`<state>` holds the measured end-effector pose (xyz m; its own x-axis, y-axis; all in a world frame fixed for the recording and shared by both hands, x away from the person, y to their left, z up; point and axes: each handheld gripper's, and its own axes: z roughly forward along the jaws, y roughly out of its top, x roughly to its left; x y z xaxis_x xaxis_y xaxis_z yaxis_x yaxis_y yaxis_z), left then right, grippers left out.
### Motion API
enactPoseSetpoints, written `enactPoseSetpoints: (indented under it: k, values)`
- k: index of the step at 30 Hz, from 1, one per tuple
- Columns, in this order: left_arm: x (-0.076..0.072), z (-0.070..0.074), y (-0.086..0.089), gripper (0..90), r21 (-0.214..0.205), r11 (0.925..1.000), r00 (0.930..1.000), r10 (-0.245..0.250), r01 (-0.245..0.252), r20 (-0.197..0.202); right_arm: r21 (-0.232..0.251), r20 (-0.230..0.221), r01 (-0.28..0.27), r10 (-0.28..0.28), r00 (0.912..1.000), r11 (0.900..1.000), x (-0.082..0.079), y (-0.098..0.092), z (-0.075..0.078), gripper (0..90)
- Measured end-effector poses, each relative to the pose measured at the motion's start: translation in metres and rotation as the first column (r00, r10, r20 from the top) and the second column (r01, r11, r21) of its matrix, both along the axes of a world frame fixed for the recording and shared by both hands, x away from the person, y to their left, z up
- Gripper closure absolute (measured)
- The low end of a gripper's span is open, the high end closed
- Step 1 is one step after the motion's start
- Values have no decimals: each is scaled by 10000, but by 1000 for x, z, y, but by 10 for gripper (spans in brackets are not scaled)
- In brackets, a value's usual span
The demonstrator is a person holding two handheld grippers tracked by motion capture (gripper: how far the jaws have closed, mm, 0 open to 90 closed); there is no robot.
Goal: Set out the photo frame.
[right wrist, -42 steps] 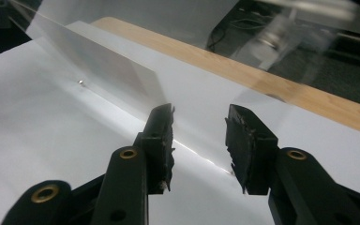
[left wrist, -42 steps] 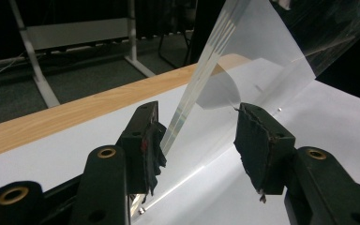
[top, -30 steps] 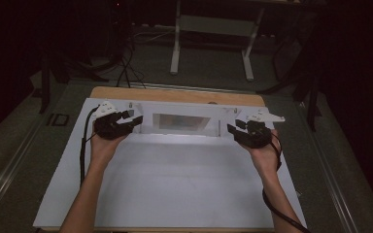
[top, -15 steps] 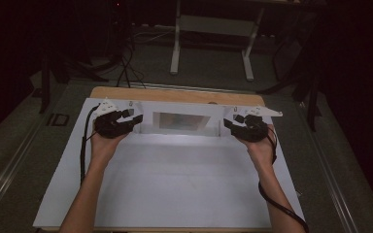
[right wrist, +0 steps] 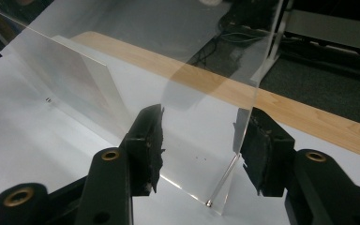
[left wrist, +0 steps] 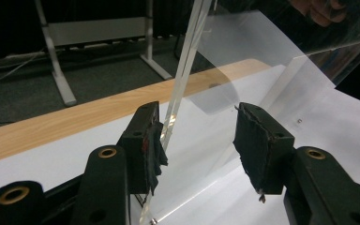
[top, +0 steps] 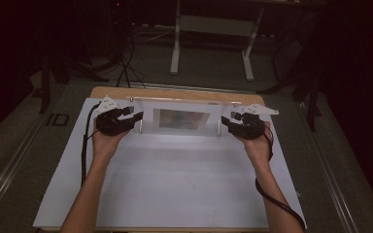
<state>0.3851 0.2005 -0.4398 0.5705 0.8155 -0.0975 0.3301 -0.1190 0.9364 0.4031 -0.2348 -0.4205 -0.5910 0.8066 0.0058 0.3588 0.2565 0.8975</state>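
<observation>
Clear acrylic stand [top: 182, 119] flanked by two grippers on the white table [top: 175, 184].
Left gripper [left wrist: 199, 136] and right gripper [right wrist: 201, 140] are spread wide; a stand edge is seen between each pair of fingers, unclamped.

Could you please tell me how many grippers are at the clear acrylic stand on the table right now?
2. The left gripper is at the left end of the clear acrylic stand; the right gripper is at its right end. Both are open, with the stand's edge between their jaws.
</observation>
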Motion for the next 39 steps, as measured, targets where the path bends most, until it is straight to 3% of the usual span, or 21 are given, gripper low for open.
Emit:
enactPoseSetpoints:
  k: [8,15,20,24,28,32,39]
  values:
    - [8,-7,0,468,-75,10000,10000,-6,6,-88,23,18,44,-44,10000,10000,5,0,1,516]
    - [15,-12,-2,431,-226,9996,9997,-156,161,207,-94,50,-112,113,9999,9999,10,0,-4,475]
    - [19,-18,-3,408,-426,9985,9993,-324,331,161,-446,51,-224,227,9997,9988,14,5,-13,449]
    - [21,-18,-6,404,-310,9993,9995,-202,209,239,-338,12,-249,250,9997,9991,17,6,-17,440]
    - [22,-19,-8,407,-166,9998,9994,-107,113,343,-602,-23,-163,162,9999,9981,21,9,-23,444]
    - [24,-17,-11,413,20,9999,9990,169,-170,414,-643,131,181,-173,9998,9978,23,13,-25,437]
    - [29,-16,-14,412,36,9986,9981,522,-523,322,-601,225,363,-350,9991,9975,26,15,-25,433]
